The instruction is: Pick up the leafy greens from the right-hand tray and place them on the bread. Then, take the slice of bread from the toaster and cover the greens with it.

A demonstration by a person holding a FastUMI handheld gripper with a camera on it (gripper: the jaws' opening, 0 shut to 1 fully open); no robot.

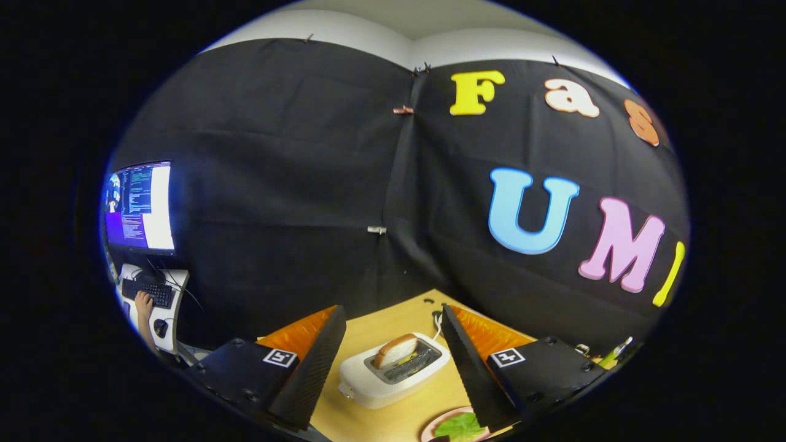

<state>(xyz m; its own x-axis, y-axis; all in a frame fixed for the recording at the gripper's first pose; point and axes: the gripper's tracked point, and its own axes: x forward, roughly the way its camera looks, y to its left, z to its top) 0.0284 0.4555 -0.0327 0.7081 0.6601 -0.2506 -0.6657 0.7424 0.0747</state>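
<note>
Black cloth walls enclose a wooden tabletop [393, 319] whose far corner meets the cloth. Tongs [393, 374] hang above it, fingers spread wide, holding nothing. Between the fingers stands a white toaster [384, 383] with a bread slice [396, 350] upright in its slot. Nearer, beside the right finger, leafy greens [460, 425] lie on a plate [433, 425]. Far left, a monitor [140, 205], keyboard [147, 291] and hand [143, 302].
</note>
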